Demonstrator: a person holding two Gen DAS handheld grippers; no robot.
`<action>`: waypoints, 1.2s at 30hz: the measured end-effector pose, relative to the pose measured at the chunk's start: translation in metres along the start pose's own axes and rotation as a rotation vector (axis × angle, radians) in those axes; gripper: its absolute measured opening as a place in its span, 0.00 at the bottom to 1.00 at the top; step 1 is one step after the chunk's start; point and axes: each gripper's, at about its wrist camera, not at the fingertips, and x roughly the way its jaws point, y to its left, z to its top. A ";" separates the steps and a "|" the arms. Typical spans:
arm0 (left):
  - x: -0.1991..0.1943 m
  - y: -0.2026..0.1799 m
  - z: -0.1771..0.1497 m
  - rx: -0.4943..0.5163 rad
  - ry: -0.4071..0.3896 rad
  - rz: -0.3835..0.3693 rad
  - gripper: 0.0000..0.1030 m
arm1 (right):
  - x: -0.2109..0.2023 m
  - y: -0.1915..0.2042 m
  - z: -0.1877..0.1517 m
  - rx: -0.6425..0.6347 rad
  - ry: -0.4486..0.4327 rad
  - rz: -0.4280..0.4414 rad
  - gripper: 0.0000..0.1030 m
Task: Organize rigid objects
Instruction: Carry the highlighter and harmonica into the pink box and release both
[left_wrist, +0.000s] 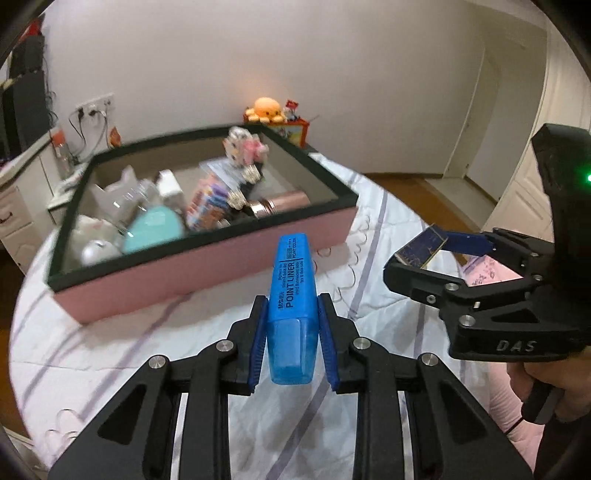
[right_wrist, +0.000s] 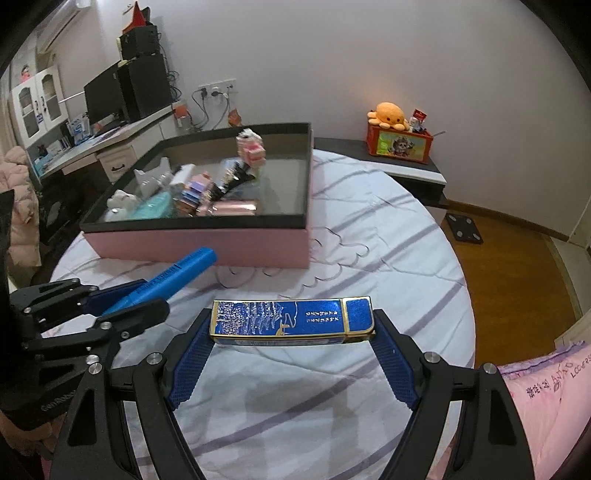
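My left gripper (left_wrist: 291, 308) is shut on a blue highlighter (left_wrist: 291, 273), which points forward at the pink box with a black rim (left_wrist: 207, 273) on the bed. The box holds several small items, among them a teal case (left_wrist: 153, 229) and a rose-gold tube (left_wrist: 280, 203). My right gripper (right_wrist: 293, 326) is shut on a flat blue tin with gold edges (right_wrist: 280, 319), gripped end to end and held crosswise above the bedcover. In the right wrist view the left gripper (right_wrist: 147, 295) and the highlighter (right_wrist: 184, 269) sit low at left, short of the box (right_wrist: 207, 247).
The white bedcover with purple stripes (right_wrist: 388, 236) spreads around the box. An orange octopus plush (right_wrist: 391, 112) sits on a red box on a dark shelf behind the bed. A desk with a monitor (right_wrist: 103, 96) stands at left, wooden floor (right_wrist: 509, 280) at right, and a pink pillow (right_wrist: 546, 398) lies near right.
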 end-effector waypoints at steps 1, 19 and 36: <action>-0.005 0.001 0.003 0.003 -0.012 0.009 0.26 | -0.002 0.003 0.003 -0.005 -0.006 0.006 0.81; -0.001 0.097 0.092 -0.097 -0.107 0.141 0.26 | 0.040 0.059 0.134 -0.162 -0.124 0.072 0.81; 0.055 0.130 0.099 -0.113 -0.045 0.187 0.38 | 0.122 0.083 0.151 -0.348 -0.041 -0.007 0.82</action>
